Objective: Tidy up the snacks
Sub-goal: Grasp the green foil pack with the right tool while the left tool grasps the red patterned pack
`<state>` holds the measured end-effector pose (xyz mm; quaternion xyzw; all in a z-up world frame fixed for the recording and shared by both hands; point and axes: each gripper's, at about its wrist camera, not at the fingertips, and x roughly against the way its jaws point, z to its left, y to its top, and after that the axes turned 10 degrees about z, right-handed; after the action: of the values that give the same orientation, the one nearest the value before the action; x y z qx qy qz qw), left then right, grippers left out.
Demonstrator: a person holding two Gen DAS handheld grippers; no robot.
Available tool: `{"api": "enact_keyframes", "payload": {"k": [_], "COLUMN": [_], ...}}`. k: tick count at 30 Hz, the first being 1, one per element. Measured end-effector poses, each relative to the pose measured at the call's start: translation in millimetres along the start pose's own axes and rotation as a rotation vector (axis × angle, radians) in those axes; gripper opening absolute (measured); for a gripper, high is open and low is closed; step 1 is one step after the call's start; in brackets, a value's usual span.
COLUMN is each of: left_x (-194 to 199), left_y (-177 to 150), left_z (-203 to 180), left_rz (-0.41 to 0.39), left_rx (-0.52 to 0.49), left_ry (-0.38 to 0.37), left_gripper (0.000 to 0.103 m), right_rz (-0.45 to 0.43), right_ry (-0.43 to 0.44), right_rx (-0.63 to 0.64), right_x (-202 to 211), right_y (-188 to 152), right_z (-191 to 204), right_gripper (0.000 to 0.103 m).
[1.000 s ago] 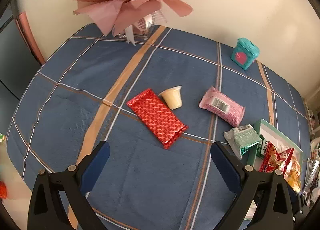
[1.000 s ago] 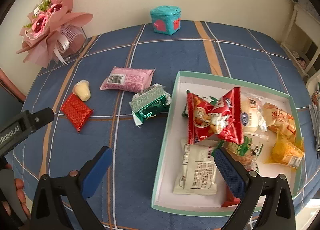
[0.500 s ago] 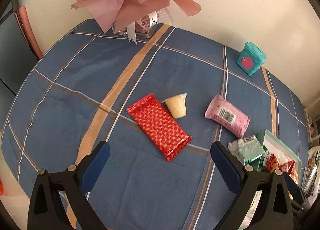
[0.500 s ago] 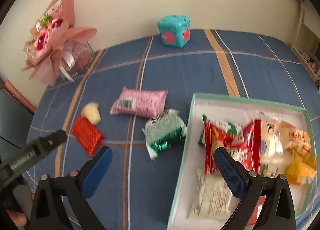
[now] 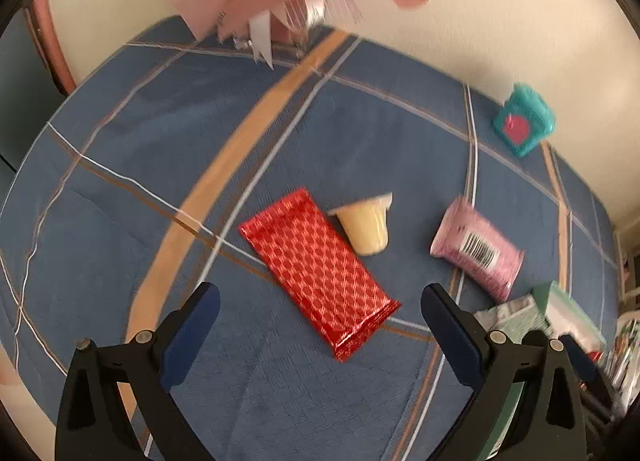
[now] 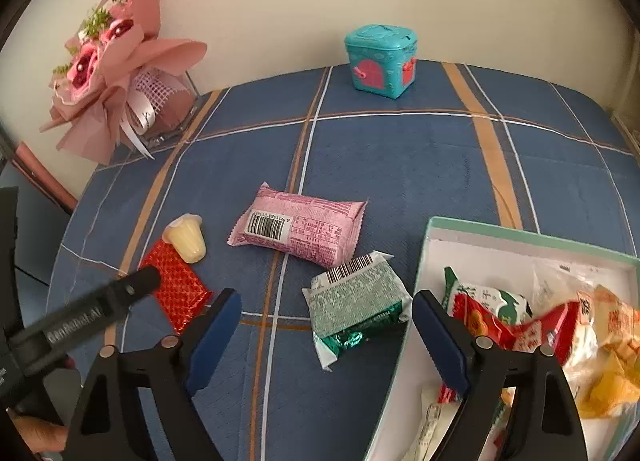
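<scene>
A red foil packet [image 5: 316, 269] lies on the blue plaid cloth, its near end between the fingers of my open left gripper [image 5: 320, 297], which hovers above it. Beside it lie a yellow jelly cup [image 5: 364, 227] and a pink packet [image 5: 478, 251]. In the right wrist view a green packet [image 6: 356, 297] lies between the fingers of my right gripper [image 6: 326, 301]. Its jaws are closing and stand apart from the wrapper on the left side. The pink packet [image 6: 300, 227], jelly cup [image 6: 186, 239] and red packet [image 6: 176, 289] lie further left.
A mint-rimmed white tray [image 6: 520, 233] at the right holds several snack bags. A teal box [image 6: 382, 61] stands at the back by the wall and a pink bouquet [image 6: 116, 77] at the back left. The left gripper's body [image 6: 88, 313] crosses the lower left.
The left gripper has come down and forward over the red packet. The right gripper has shifted left from the tray to the green packet, and its jaws have narrowed.
</scene>
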<state>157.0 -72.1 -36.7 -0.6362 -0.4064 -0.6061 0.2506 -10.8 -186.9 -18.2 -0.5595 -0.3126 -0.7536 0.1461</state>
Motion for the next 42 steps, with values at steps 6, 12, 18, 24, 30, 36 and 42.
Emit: {"api": "enact_keyframes", "payload": {"k": [6, 12, 18, 24, 30, 36, 42], "left_x": [-11, -18, -24, -32, -40, -47, -55], "left_y": [2, 5, 11, 15, 18, 21, 28], "left_z": [-7, -1, 0, 2, 3, 2, 1], "left_rz": [0.021, 0.028, 0.034, 0.051, 0.066, 0.07, 0.068], "left_rx": [-0.016, -0.012, -0.014, -0.008, -0.007, -0.007, -0.002], "left_ry": [0.003, -0.007, -0.011, -0.009, -0.001, 0.002, 0.008], "left_gripper": [0.1, 0.1, 0.099, 0.099, 0.088, 0.088, 0.088], "right_rz": [0.018, 0.015, 0.029, 0.091, 0.157, 0.191, 0.2], "right_ry": [-0.038, -0.038, -0.041, -0.055, -0.016, -0.04, -0.07], "right_rx": [0.038, 0.055, 0.088, 0.089, 0.091, 0.141, 0.176], "right_x": [-12, -15, -23, -37, -44, -51, -54], "right_y": [7, 16, 20, 17, 13, 9, 5], "right_z": [1, -1, 1, 1, 7, 20, 29], "right_gripper": [0.078, 0.075, 0.074, 0.074, 0.072, 0.067, 0.067]}}
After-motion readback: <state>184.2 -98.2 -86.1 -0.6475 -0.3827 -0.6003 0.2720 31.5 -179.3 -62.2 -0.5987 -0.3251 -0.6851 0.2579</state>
